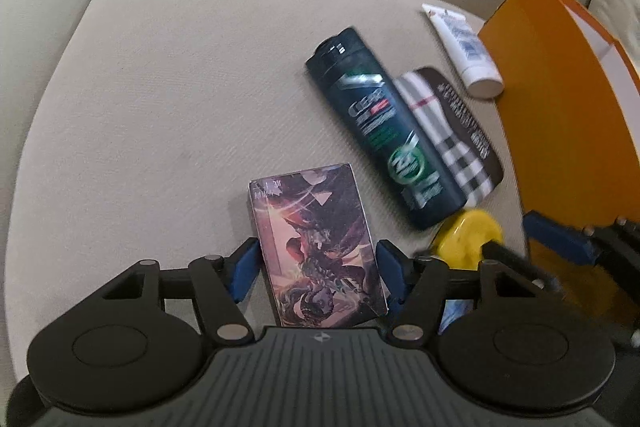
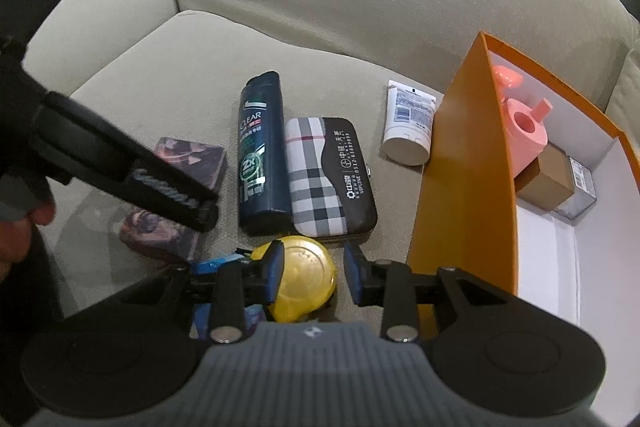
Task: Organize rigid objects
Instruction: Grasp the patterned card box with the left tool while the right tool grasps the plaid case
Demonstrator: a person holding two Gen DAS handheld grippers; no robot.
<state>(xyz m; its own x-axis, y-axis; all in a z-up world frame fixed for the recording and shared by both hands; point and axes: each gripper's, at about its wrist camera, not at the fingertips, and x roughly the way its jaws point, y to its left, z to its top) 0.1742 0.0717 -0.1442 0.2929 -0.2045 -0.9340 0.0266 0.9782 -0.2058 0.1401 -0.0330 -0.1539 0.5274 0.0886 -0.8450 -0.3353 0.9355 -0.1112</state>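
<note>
An illustrated card box [image 1: 316, 227] lies on the beige sofa cushion [image 1: 160, 87]. My left gripper [image 1: 318, 263] is shut on it, with a blue pad against each long side. From the right wrist view one of its fingers [image 2: 172, 195] crosses above the same card box [image 2: 188, 155]. My right gripper [image 2: 314, 267] stands open over a round yellow tin [image 2: 304, 279]; the left pad overlaps the tin and a gap shows at the right pad. The yellow tin [image 1: 468, 235] and the right gripper [image 1: 528, 243] also appear low right in the left wrist view.
A dark shampoo bottle [image 2: 262, 155], a plaid case [image 2: 328, 179] and a white tube [image 2: 408, 127] lie in a row. An open orange box [image 2: 464, 167] on the right holds a pink item [image 2: 524, 135] and a brown carton [image 2: 548, 179]. Something blue [image 2: 208, 265] lies under my right gripper.
</note>
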